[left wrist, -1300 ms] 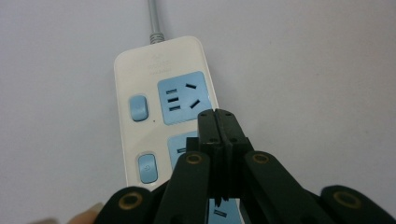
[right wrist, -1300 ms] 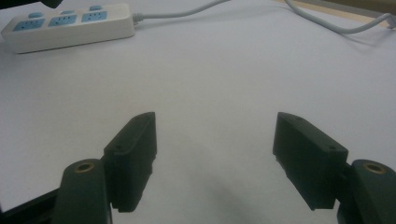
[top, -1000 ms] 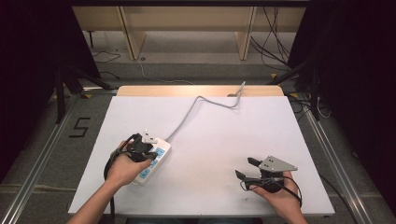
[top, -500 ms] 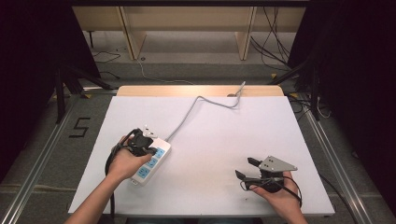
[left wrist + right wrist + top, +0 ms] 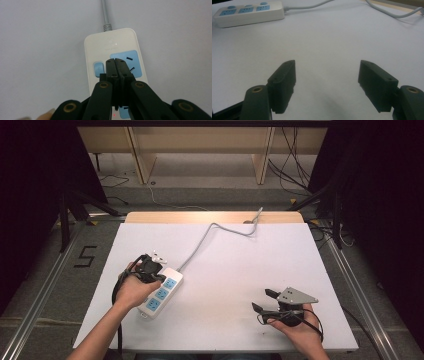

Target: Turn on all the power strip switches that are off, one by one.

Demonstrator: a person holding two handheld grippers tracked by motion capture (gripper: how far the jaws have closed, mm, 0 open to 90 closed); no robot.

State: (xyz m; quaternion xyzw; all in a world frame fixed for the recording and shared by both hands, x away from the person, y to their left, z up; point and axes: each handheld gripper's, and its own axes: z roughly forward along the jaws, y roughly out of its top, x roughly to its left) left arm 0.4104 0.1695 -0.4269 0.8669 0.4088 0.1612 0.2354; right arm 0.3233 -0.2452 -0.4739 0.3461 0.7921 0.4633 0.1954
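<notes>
At about eight o'clock on the white worktop (image 5: pixel 225 250) lies a white power strip (image 5: pixel 160 292) with three blue sockets, its long axis running from seven towards one o'clock, and its grey cord (image 5: pixel 210 232) leaving the far end and curving off to the twelve o'clock edge. The left gripper (image 5: pixel 116 67) hangs right over the strip's cord end with its fingers pressed together and nothing between them; in the left gripper view the joined tips sit between the small blue switch (image 5: pixel 98 69) and the first socket (image 5: pixel 127 63), though I cannot tell whether they touch the casing. The person's left hand (image 5: pixel 131 287) wraps the tool from the seven o'clock side. Over at four o'clock, well apart from the strip, the right gripper (image 5: pixel 264 301) rests low near the worktop with its fingers spread wide and empty, pointing towards nine o'clock. The strip looks like a rigid, light plastic box with a smooth, somewhat slippery shell, so it would likely slide on the worktop if pushed from one end, and the stiff cord may tug or pivot it. Hold would be surest across the narrow width, on the two long side walls near the middle, away from the switches.
</notes>
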